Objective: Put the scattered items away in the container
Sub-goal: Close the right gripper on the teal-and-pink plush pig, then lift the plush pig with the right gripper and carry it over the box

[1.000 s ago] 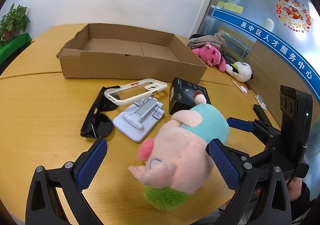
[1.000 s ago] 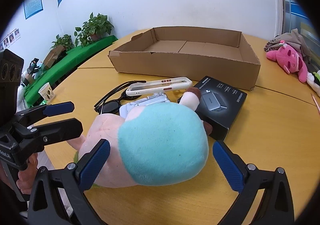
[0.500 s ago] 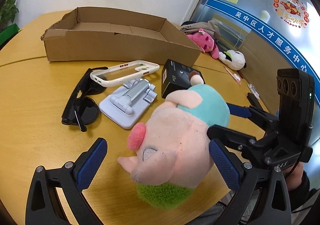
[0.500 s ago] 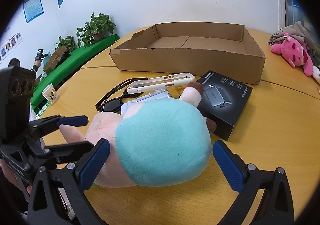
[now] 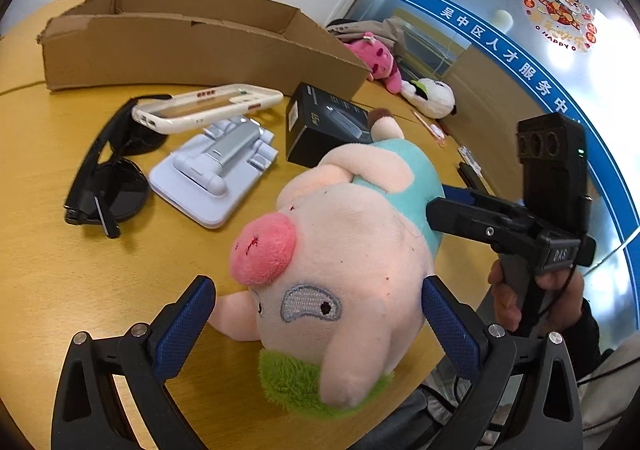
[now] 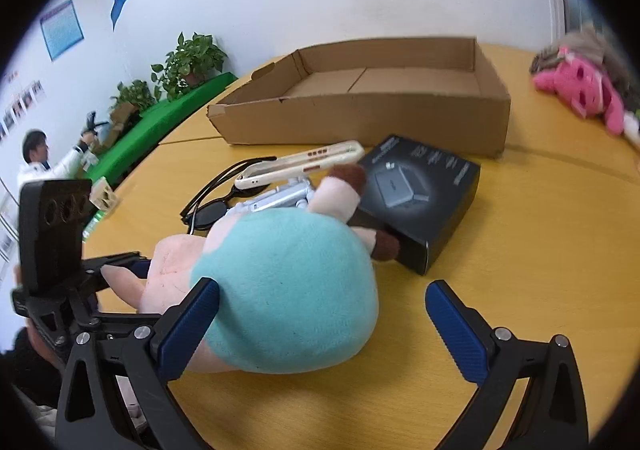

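A pink pig plush [image 5: 344, 250] with a teal shirt and green base lies on the yellow table near its front edge. My left gripper [image 5: 320, 322] is open, its blue pads on either side of the pig's head. My right gripper [image 6: 324, 322] is open around the teal body [image 6: 288, 290], the left pad touching it. The open cardboard box [image 5: 192, 46] stands behind, and it shows empty in the right wrist view [image 6: 380, 106]. Sunglasses [image 5: 108, 178], a white phone case [image 5: 208, 110], a grey phone stand [image 5: 216, 166] and a black carton [image 5: 324, 126] lie between.
A pink plush [image 5: 380, 58] and a white plush [image 5: 432, 98] lie at the table's far right with a bundle of cloth. In the right wrist view, potted plants [image 6: 192, 62] on a green ledge and a seated person [image 6: 40, 158] are off to the left.
Both grippers have moved in closer around the pig plush. The left one now straddles its head; the right one has shifted right and tilted, with its left pad against the teal body.
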The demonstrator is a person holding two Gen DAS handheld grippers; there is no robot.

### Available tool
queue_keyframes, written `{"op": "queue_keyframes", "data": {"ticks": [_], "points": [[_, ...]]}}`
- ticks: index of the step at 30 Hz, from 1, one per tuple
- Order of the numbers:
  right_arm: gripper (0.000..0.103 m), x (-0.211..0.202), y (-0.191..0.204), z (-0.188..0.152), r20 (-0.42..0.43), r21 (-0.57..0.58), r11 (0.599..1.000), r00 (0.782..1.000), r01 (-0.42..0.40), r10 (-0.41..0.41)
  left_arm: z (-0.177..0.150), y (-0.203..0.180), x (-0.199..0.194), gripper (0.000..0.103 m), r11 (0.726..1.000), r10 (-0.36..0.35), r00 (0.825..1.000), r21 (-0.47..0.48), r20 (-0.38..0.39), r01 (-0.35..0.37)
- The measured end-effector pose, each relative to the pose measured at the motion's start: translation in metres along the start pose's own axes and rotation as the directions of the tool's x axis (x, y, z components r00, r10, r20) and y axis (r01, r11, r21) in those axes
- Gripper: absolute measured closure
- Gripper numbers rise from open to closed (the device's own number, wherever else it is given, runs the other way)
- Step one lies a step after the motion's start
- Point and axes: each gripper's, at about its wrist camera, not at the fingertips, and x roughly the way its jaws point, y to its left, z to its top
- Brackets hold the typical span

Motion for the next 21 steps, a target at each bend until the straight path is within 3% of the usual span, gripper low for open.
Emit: {"op": "queue_keyframes", "data": {"ticks": [2,5,11,17,21], "points": [[0.001,0.009,-0.008,-0.003,-0.033,0.062,0.996,0.997,-0.071,0.073,-0.001,0.004,0.002,0.002,1.0,-0.025,1.0,-0.017,-0.015,0.025],[0.001,0.023,-0.005,-0.008,-0.059,0.096,0.983,0.985,-0.159,0.165,-0.002,0.01,0.006,0.015,0.993,-0.104,0.994,-0.056,-0.042,0.101],[0.006,0.025,0.01,-0.005,-0.029,0.032,0.988,0.988,-0.153,0.154,-0.005,0.014,0.002,0.026,0.986,-0.144,0.989,-0.091,-0.041,0.14],[0.018,0.017,0.024,-0.002,-0.015,0.004,0.987,0.987,-0.159,0.159,-0.001,0.004,-0.015,0.032,0.993,-0.103,0.995,-0.054,-0.008,0.103],[0.02,0.0,0.039,0.012,0.044,-0.027,0.987,0.986,-0.16,0.161,0.019,-0.003,-0.041,0.032,0.995,-0.097,0.994,-0.021,0.045,0.098]]}}
